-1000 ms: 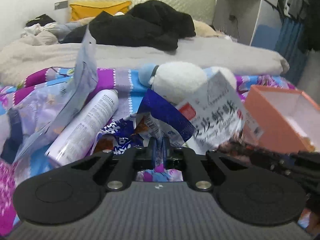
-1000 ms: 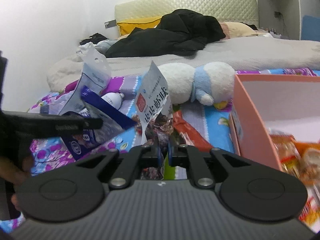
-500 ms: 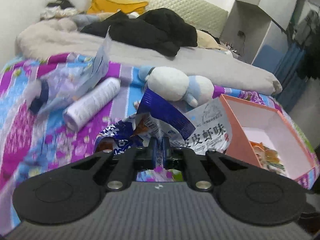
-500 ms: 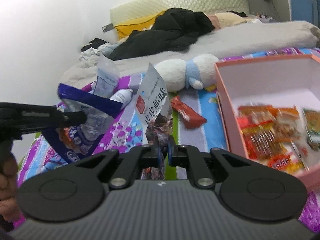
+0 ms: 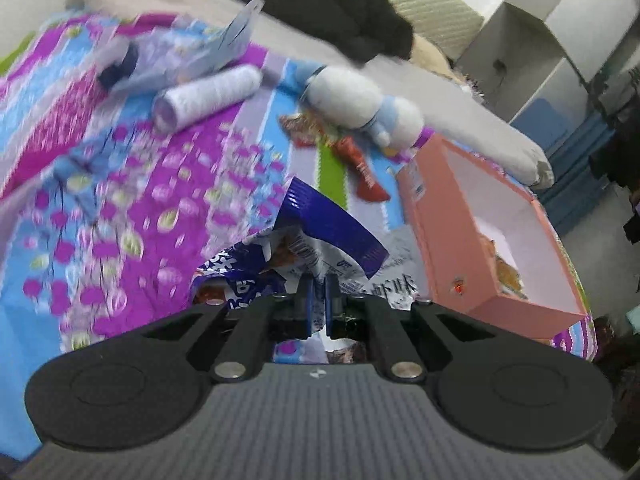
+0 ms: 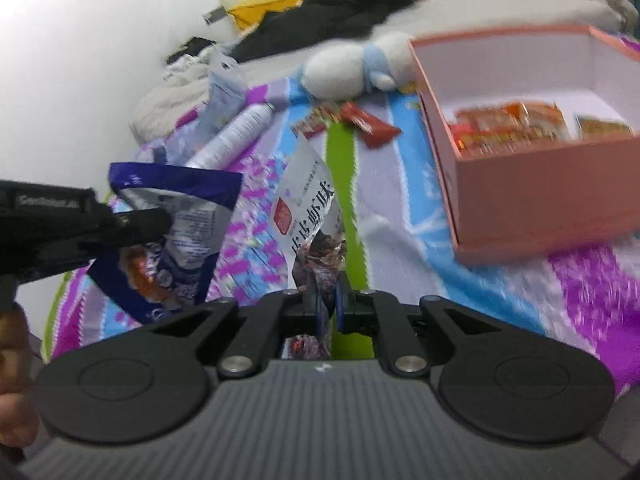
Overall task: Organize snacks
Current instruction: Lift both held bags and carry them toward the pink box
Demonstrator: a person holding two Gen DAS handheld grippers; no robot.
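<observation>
My left gripper (image 5: 318, 282) is shut on a blue and purple snack bag (image 5: 332, 224), held above the bedspread. In the right wrist view that same blue bag (image 6: 180, 224) hangs at the left, pinched by the left gripper (image 6: 160, 220). My right gripper (image 6: 328, 294) is shut on a white snack bag with a red stamp and dark print (image 6: 308, 216). The pink open box (image 5: 464, 248) lies to the right, with orange snack packs (image 6: 512, 124) inside it. A red snack wrapper (image 6: 372, 126) lies on the bedspread beyond both bags.
A white spray can (image 5: 208, 94), a pale blue pouch (image 5: 192, 52) and a white plush toy (image 5: 360, 100) lie on the patterned bedspread (image 5: 140, 200). Black clothes (image 5: 340, 28) and a grey duvet lie further back. A hand (image 6: 12, 360) shows at the left edge.
Both grippers have lifted and drawn back with their bags, rolling as they went. The pink box now shows more of its inside and the bedspread spreads wider below.
</observation>
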